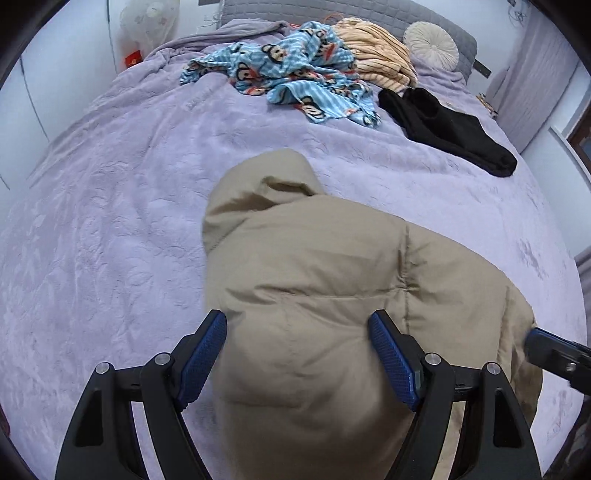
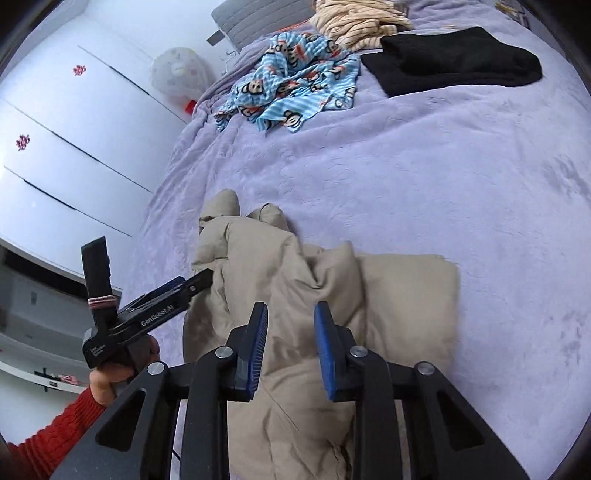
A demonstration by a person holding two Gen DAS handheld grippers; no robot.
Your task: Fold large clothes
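- Beige puffer jacket (image 1: 314, 280) lies on the bed (image 1: 110, 229), near edge, partly bunched; hood end points toward the headboard.
- Bed cover is lilac plush w/ embossed pattern.
- Left claw (image 1: 297, 332): jaws spread wide, released, hovering over the jacket's puffy body. Blue pads (image 1: 203, 362) sit either side of a bulge of fabric, not pinching it; view slightly blurred there.
- Right claw (image 2: 290, 328): jaws narrow but w/ a gap, blue pads apart, angled down over the jacket's rumpled middle (image 2: 295, 280). Fabric shows behind the gap; no cloth seen squeezed between the pads, so reads as released.
- In the right wrist view the jacket shows a flat folded flap to the right and creased ridges in the centre; two rounded ends poke out at the far end.
- Left claw's body also seen in the right wrist view at lower left, tip touching or just beside the jacket's left edge; cannot tell which. Hand (image 2: 110, 380) grips its handle, red knit sleeve (image 2: 48, 435) below.
- Right claw's tip visible at the right edge of the left wrist view, just beside the jacket.
- Far end of bed, well apart from the jacket: blue cartoon-print cloth (image 1: 295, 81), crumpled; striped peach garment (image 1: 376, 51) beside it; black garment (image 1: 450, 133) laid flat-ish to the right.
- Round cream cushion (image 1: 430, 44) against grey headboard (image 1: 332, 9).
- White wardrobe doors (image 2: 74, 122) to the bed's left side.
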